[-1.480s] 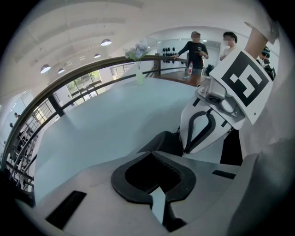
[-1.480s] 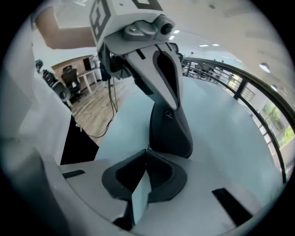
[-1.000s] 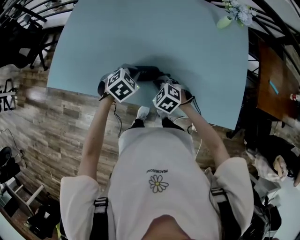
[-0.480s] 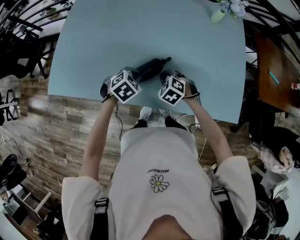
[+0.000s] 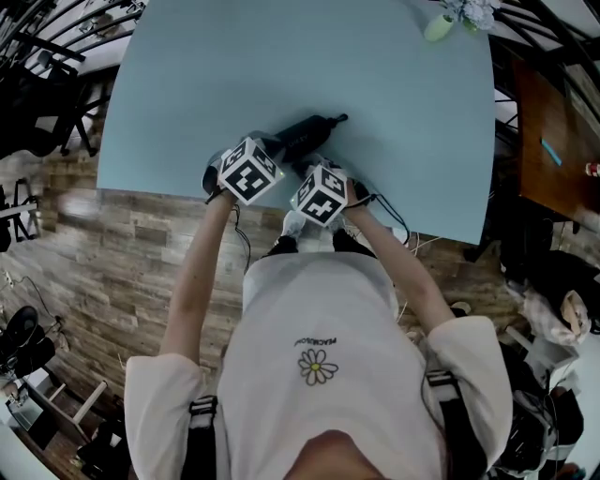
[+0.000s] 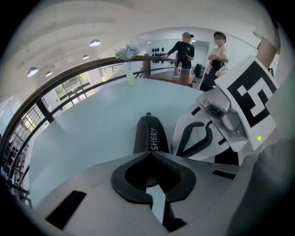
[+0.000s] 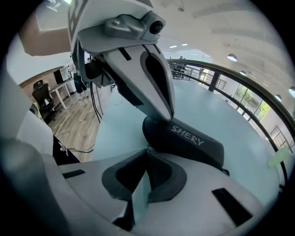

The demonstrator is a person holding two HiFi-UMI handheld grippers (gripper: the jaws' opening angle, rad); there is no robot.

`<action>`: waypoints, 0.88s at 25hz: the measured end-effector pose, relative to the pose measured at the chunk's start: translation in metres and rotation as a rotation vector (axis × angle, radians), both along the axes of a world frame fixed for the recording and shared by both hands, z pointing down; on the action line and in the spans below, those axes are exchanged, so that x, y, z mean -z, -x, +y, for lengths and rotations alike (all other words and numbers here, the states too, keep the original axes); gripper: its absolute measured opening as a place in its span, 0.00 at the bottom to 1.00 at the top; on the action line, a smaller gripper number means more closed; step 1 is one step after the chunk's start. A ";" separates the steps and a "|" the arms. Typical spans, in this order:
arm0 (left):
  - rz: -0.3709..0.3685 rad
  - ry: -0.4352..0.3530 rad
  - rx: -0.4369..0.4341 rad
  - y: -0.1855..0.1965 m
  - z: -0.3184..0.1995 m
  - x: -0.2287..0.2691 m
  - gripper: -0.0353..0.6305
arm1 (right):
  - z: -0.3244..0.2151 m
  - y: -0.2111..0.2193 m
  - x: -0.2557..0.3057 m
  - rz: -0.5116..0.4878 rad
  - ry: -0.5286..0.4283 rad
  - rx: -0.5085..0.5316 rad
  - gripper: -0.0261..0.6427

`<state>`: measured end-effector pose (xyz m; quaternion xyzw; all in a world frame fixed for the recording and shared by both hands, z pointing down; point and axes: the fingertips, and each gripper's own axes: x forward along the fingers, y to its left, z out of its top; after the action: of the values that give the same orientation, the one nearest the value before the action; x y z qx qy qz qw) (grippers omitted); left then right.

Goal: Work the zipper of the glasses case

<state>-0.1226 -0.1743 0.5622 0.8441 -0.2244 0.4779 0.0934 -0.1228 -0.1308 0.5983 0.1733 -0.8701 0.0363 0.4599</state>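
A black glasses case (image 5: 307, 134) with white lettering lies slantwise on the light blue table (image 5: 281, 66), near its front edge. My left gripper (image 5: 269, 152) is shut, its tips resting at the case's (image 6: 150, 133) near end. My right gripper (image 5: 315, 174) is also shut, its closed tips (image 7: 146, 150) right against the case's (image 7: 184, 140) near edge. I cannot make out whether a zipper pull is pinched there. The zipper itself is hidden. The two grippers stand close together, the left one's finger (image 7: 154, 83) coming down just beyond my right jaws.
A small vase of flowers (image 5: 459, 14) stands at the table's far right corner. The table's front edge (image 5: 281, 204) runs just under both grippers, with wooden floor below. A brown table (image 5: 548, 159) is off to the right. Two people (image 6: 184, 48) stand far behind a railing.
The right gripper has moved left and back toward the table's front edge, closing up on the left gripper. The case swung to a slant a second ago and has stayed there since.
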 end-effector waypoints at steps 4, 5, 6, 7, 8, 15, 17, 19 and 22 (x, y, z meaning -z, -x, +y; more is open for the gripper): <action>-0.005 0.001 -0.011 -0.002 0.001 0.000 0.08 | 0.006 0.018 0.000 -0.010 -0.003 0.027 0.05; -0.006 0.006 -0.022 -0.002 0.001 0.000 0.08 | 0.006 0.017 -0.001 0.003 -0.012 0.045 0.05; -0.008 0.010 -0.038 -0.003 0.002 0.000 0.08 | 0.006 0.015 -0.001 0.021 -0.021 0.068 0.05; -0.012 0.010 -0.057 -0.003 0.003 0.001 0.08 | 0.007 0.012 -0.002 0.044 -0.031 0.095 0.05; -0.019 0.003 -0.073 -0.003 0.004 0.002 0.08 | 0.009 0.006 -0.003 0.076 -0.043 0.128 0.05; 0.012 -0.067 -0.209 -0.031 0.013 0.022 0.08 | 0.025 -0.074 -0.013 0.275 -0.124 0.151 0.05; 0.020 -0.073 -0.263 -0.049 0.017 0.024 0.08 | 0.018 -0.098 -0.008 0.287 -0.138 0.086 0.05; 0.017 -0.065 -0.321 -0.067 0.023 0.020 0.08 | 0.008 -0.117 -0.002 0.289 -0.152 0.023 0.05; -0.019 -0.065 -0.391 -0.090 0.031 0.008 0.08 | -0.003 -0.140 0.004 0.296 -0.169 -0.044 0.05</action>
<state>-0.0330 -0.1432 0.5547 0.8695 -0.0724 0.4876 -0.0306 0.0171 -0.1336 0.5940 0.2339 -0.7889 -0.0527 0.5658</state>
